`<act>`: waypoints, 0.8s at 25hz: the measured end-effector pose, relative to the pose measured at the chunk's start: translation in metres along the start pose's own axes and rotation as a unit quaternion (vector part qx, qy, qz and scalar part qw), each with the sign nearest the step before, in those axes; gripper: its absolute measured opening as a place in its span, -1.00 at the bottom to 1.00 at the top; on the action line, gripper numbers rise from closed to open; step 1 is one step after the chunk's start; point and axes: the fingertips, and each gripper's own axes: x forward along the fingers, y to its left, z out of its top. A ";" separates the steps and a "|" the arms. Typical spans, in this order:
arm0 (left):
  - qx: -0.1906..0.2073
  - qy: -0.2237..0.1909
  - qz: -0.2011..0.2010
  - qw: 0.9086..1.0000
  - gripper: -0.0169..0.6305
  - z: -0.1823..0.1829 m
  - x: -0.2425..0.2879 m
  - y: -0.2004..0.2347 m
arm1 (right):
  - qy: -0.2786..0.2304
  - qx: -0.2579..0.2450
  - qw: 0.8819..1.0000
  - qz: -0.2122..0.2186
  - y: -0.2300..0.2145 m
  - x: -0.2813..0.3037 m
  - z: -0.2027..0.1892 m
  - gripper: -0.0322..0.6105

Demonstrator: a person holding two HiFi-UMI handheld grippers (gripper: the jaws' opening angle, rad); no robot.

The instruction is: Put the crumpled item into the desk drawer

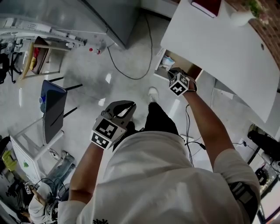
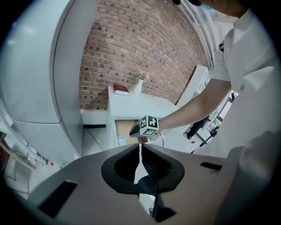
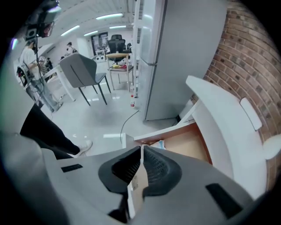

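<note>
Both fingers-together | right gripper point(image 1: 173, 71) extended at drawer point(image 1: 159, 65) | left gripper point(image 1: 130, 105) tucked

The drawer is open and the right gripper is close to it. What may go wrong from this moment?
1. The right gripper hangs at the open drawer with its fingers shut; an off-centre push may jam the drawer.
2. The bluish crumpled item lies near the drawer's front and may get caught.
3. A cable on the floor may trip the person.

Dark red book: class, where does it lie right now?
In the head view the dark red book lies at the top edge on the white desk, just left of the white vase of flowers.
</note>
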 end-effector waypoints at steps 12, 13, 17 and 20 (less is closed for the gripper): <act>0.064 -0.042 -0.036 0.996 -0.85 -0.081 -0.119 -0.049 | -0.080 0.139 0.987 0.002 0.187 -0.146 0.039 -0.80; 0.060 -0.047 -0.040 0.996 -0.85 -0.088 -0.128 -0.052 | -0.085 0.150 0.985 0.003 0.201 -0.155 0.042 -0.80; 0.036 -0.070 -0.063 0.995 -0.85 -0.112 -0.161 -0.059 | -0.097 0.178 0.979 0.000 0.251 -0.179 0.053 -0.80; 0.017 -0.089 -0.078 0.993 -0.85 -0.125 -0.184 -0.066 | -0.108 0.196 0.975 0.002 0.290 -0.192 0.059 -0.81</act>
